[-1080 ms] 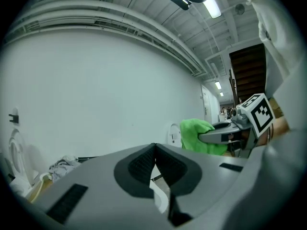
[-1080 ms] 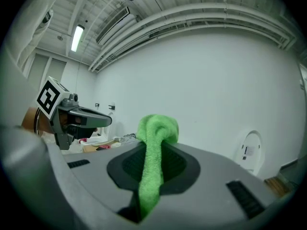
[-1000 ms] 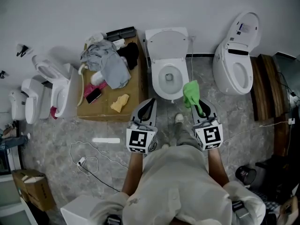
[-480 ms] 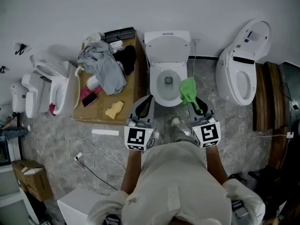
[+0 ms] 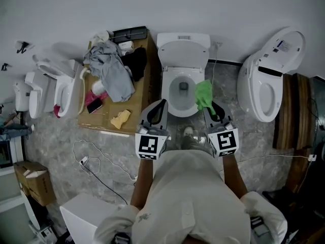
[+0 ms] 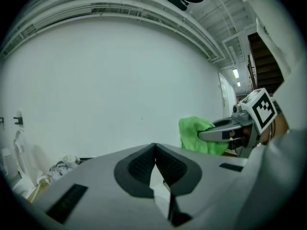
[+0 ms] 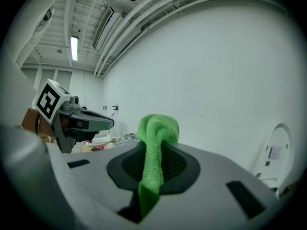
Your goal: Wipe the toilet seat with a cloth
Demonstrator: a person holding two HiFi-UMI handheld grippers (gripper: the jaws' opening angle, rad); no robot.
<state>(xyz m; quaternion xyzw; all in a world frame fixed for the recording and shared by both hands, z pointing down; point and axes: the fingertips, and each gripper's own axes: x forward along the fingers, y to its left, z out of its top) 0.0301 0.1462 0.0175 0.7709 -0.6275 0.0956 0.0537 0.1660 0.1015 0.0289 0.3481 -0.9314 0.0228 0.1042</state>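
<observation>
A white toilet (image 5: pixel 183 55) stands against the wall with its lid up and its seat (image 5: pixel 169 94) down around the bowl. My right gripper (image 5: pixel 210 107) is shut on a green cloth (image 5: pixel 204 94), which hangs over the seat's right edge; the cloth (image 7: pixel 153 143) is pinched between the jaws in the right gripper view. My left gripper (image 5: pixel 158 110) is shut and holds nothing, in front of the bowl on its left. In the left gripper view the shut left gripper (image 6: pixel 154 150) points at the wall, with the cloth (image 6: pixel 197 135) to its right.
A cardboard box (image 5: pixel 143 93) with clothes, a phone and a yellow rag stands left of the toilet. Another toilet (image 5: pixel 266 88) is at the right, a third (image 5: pixel 56 90) at the left. A white cable (image 5: pixel 94 166) lies on the stone floor.
The view has shifted so the toilet sits nearer. Both grippers have come forward toward the bowl, and the green cloth now reaches the seat's right edge.
</observation>
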